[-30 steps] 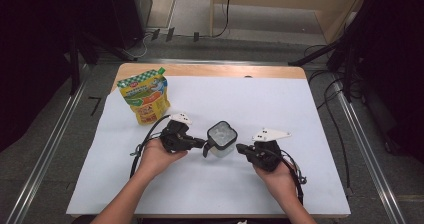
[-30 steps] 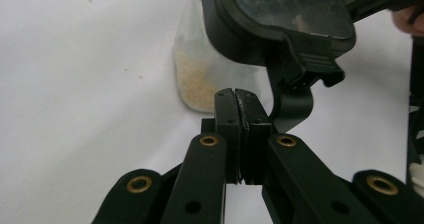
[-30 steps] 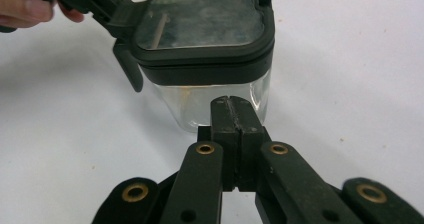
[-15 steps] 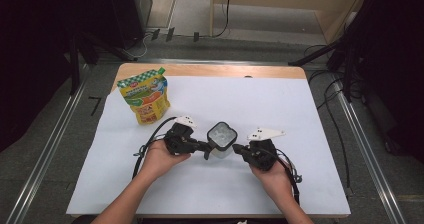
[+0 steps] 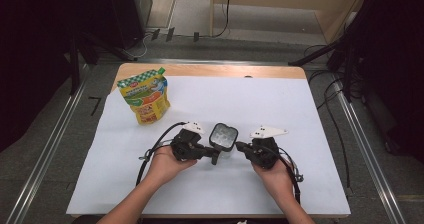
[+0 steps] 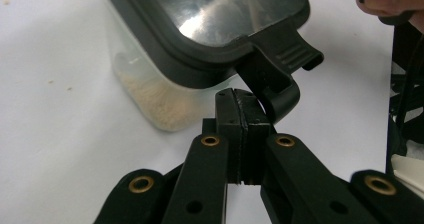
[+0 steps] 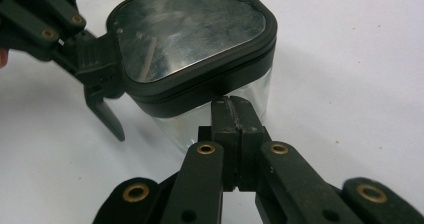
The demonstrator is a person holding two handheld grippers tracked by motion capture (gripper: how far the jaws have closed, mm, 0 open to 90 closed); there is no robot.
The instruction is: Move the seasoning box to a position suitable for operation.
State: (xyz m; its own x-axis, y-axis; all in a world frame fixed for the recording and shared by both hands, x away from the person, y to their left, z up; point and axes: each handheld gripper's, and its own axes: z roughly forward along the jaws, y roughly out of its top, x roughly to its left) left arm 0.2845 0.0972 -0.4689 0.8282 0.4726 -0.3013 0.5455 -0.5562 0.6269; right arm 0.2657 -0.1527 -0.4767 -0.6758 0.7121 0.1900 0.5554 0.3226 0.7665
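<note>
A small clear container with a black-rimmed lid stands mid-table on the white sheet; pale grains lie in its bottom. My left gripper is shut with nothing between its jaws. Its tips rest against the lid's black side latch, which hangs swung out. My right gripper is shut too, on the container's other side. Its tips touch the clear wall just under the lid rim. The latch and the left gripper's jaws show beyond the lid.
A yellow and green pouch stands at the sheet's back left. Cables loop from both grippers across the sheet. Metal rails run along both sides of the table, with dark equipment beyond.
My left gripper has slid right, up to the container's latch. The right gripper and the container have hardly moved.
</note>
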